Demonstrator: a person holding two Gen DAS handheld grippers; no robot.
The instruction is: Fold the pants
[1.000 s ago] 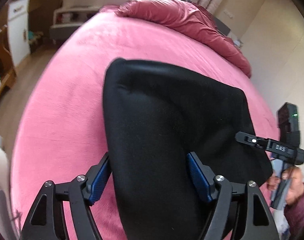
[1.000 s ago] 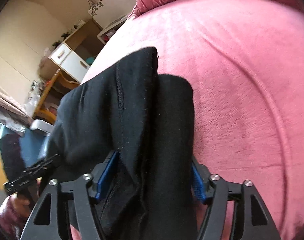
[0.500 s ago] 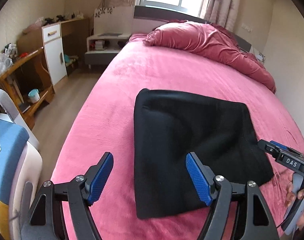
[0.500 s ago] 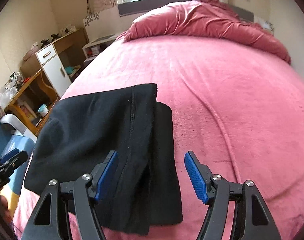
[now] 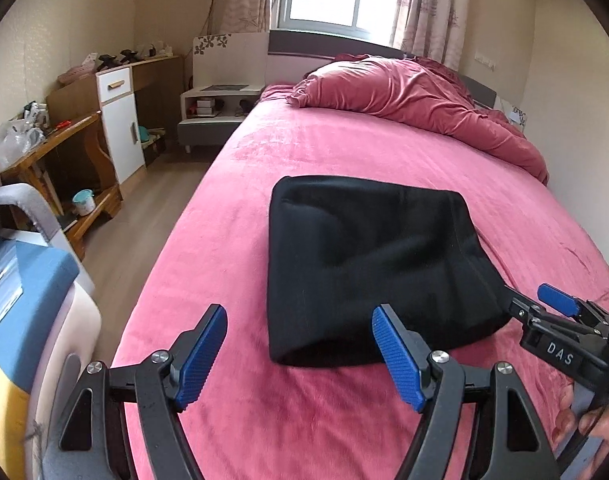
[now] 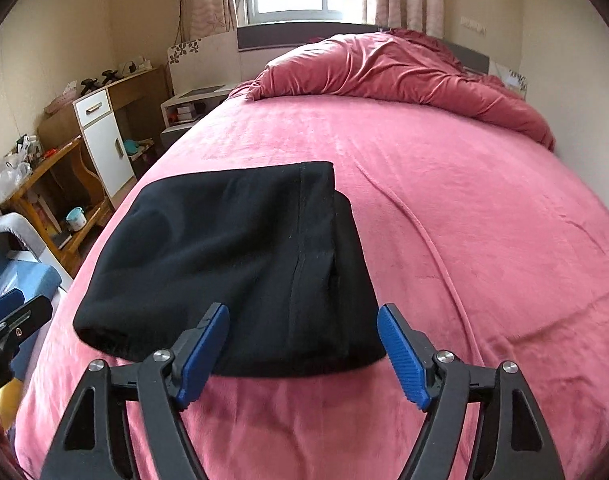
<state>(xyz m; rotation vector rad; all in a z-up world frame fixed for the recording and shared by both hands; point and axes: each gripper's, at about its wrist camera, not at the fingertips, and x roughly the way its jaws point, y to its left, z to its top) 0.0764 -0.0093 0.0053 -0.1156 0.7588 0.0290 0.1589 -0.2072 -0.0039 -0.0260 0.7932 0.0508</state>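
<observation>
The black pants [image 5: 368, 264] lie folded into a compact rectangle on the pink bed [image 5: 324, 152]; they also show in the right wrist view [image 6: 240, 264]. My left gripper [image 5: 300, 354] is open and empty, held above the bed just short of the bundle's near left edge. My right gripper [image 6: 304, 354] is open and empty, just short of the bundle's near right edge. The right gripper also shows at the right edge of the left wrist view [image 5: 560, 320]. Neither gripper touches the pants.
A rumpled dark pink duvet [image 5: 416, 96] lies at the head of the bed. A wooden desk [image 5: 52, 152], a white cabinet [image 5: 118, 120] and a low nightstand [image 5: 216, 108] stand left of the bed. A blue and grey chair [image 5: 24, 280] is near left.
Both grippers have let go of the pants and pulled back and up from the folded bundle. The bundle now lies flat and free on the bed.
</observation>
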